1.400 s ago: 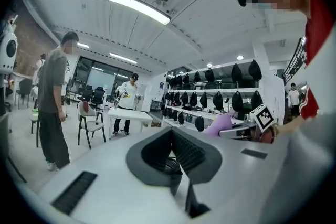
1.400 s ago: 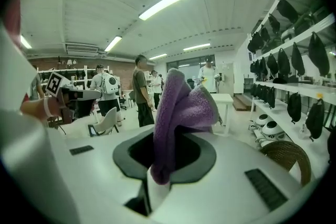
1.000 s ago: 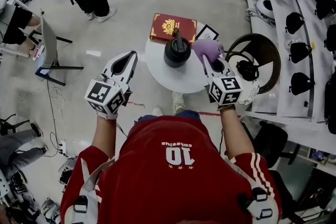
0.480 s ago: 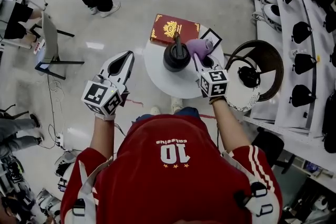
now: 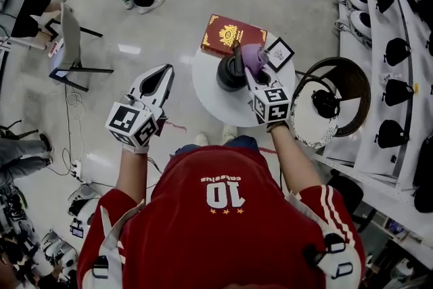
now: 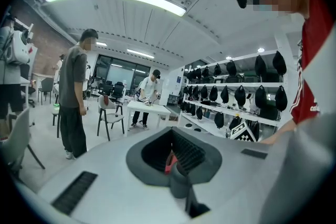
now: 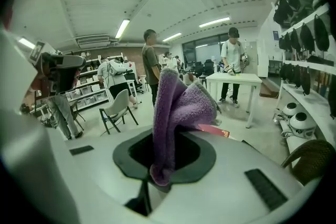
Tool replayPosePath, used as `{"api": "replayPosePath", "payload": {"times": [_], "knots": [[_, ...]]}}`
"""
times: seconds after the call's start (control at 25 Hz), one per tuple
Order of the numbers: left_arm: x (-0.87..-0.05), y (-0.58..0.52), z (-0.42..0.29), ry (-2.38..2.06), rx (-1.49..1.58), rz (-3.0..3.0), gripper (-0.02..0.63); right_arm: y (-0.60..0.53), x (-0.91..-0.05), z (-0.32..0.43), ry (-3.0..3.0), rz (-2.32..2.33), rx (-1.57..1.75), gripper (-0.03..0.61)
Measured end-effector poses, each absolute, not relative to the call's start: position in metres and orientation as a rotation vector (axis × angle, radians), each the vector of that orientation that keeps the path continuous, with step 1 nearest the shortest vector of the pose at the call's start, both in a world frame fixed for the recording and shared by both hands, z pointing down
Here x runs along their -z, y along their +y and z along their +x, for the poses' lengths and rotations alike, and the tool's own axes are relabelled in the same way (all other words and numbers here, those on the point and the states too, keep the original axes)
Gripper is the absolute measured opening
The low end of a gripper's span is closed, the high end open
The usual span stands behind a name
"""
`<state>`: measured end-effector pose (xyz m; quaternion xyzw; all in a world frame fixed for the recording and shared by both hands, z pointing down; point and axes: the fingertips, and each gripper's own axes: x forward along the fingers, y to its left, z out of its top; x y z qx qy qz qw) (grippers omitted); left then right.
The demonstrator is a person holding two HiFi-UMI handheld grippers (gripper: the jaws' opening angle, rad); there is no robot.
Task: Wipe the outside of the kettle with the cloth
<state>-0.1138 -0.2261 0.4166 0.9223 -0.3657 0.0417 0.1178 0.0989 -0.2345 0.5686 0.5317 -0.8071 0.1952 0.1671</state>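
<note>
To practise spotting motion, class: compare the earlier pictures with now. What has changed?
The right gripper, shut on the fluffy purple cloth, moved left, bringing it up to the black kettle. The left gripper stayed shut, empty, off the round white table; kettle and red book stayed put.

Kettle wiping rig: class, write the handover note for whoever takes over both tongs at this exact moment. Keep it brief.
The left tongs are shut and empty, held over the floor off the table's left side.
The right tongs are shut on the purple cloth, which sits at the right side of the black kettle; contact looks likely but is not certain.
The kettle stands upright on the round white table, with a red book behind it.
Done: cloth gripped and at the kettle.
Left: wipe round the outside. How much is already wiped cannot be told.
</note>
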Motion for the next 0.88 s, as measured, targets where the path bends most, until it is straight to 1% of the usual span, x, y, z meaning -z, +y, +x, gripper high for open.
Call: {"api": "replayPosePath", "payload": {"times": [0.4,0.68,0.88], "knots": [[-0.416,-0.216,-0.149,-1.193,-0.089,2.639,0.008,-0.239,-0.568,0.056,-2.362,1.389,-0.544,0.058],[-0.409,-0.206,-0.183,-1.269,-0.018,2.573,0.008,-0.237,-0.565,0.014,-2.417,1.277,-0.525,0.058],[-0.405,-0.193,-0.202,-1.291,-0.048,2.585,0.008,-0.230,-0.562,-0.013,-2.452,1.249,-0.526,0.058]]}}
